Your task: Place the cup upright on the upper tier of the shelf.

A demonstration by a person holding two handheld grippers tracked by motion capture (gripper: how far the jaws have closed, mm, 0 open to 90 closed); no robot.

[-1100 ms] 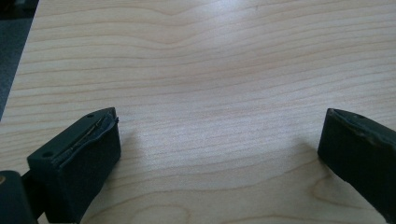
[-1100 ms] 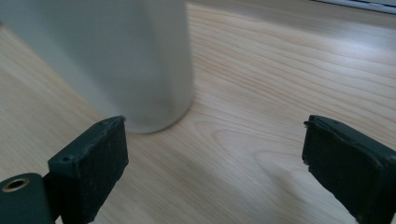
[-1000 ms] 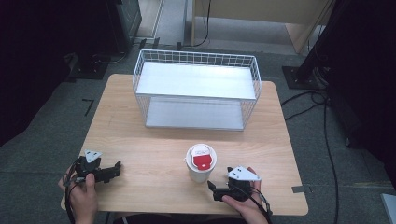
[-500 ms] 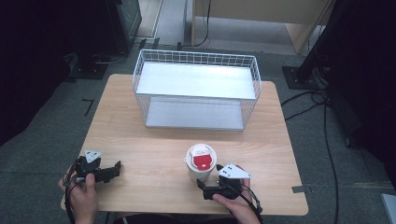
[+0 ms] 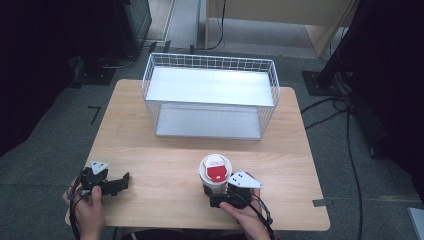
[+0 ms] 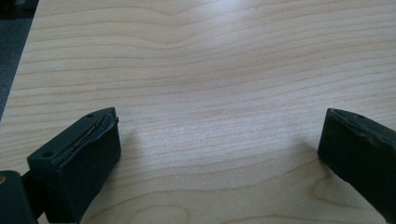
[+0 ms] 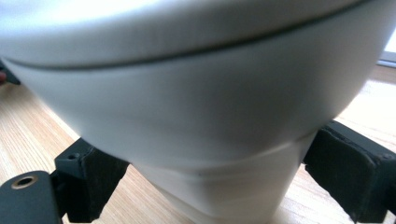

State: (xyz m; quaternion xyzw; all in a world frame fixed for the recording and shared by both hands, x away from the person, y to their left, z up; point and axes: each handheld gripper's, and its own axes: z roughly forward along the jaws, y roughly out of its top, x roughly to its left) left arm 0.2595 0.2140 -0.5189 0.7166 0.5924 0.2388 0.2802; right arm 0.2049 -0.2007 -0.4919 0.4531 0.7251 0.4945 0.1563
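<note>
At roughly 6 o'clock on the bench (image 5: 165, 165), close to its near edge, a white cup (image 5: 214, 172) with a white lid and a red patch on top is standing upright. Right hand-held gripper (image 5: 216, 192) is sitting just behind the cup at the cup's 5 o'clock, with the person's right hand (image 5: 245, 215) wrapping the body of the tool and the grey three-cornered plate lying on top. Right gripper view: the cup (image 7: 196, 107) is looming between the two black jaws, one jaw flanking the lower cup wall on each side. The jaws are standing fairly wide around the cup base; the left jaw is sitting against or just beside the wall, the right one is just off it, and whether either is actually pressing I cannot tell.

Left hand-held gripper (image 5: 117, 184) is resting at about 8 o'clock on the bench, well apart from the cup, with the left hand (image 5: 89, 210) holding it. Left gripper view: its jaws are spreading wide with bare wood grain (image 6: 201, 93) between them, gripping nothing.

Toward 12 o'clock a white wire basket (image 5: 210, 62) is standing on the far half of the bench, well apart from the cup.
</note>
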